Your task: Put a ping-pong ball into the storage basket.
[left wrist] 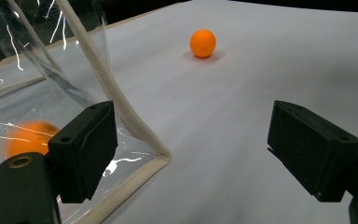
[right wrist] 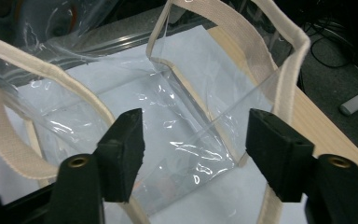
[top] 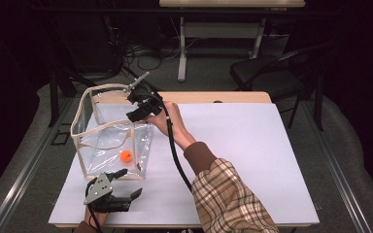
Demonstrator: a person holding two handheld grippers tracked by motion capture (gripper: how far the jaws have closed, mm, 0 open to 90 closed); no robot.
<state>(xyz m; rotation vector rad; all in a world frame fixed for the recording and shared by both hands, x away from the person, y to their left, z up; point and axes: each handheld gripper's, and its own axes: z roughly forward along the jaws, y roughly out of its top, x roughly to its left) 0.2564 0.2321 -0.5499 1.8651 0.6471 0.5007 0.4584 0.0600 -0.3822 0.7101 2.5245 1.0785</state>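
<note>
A clear plastic bag (top: 93, 127) with beige trim stands open at the table's left. One orange ball (top: 126, 156) lies inside it near the front wall. My right gripper (top: 135, 106) hovers over the bag's far right rim. In the right gripper view, the right gripper (right wrist: 196, 149) is open above the bag (right wrist: 186, 112) with nothing between its pads. My left gripper (top: 128, 183) sits open by the bag's front corner. The left gripper view shows the left gripper (left wrist: 191, 149), the ball in the bag (left wrist: 25, 137) blurred through the plastic, and a second orange ball (left wrist: 203, 43) on the sheet.
A white sheet (top: 243, 141) covers the wooden table. The person's plaid sleeve (top: 228, 194) crosses the front middle, with a black cable (top: 175, 150) trailing beside it. A black chair (top: 267, 73) and another table's legs (top: 182, 53) stand beyond the far edge.
</note>
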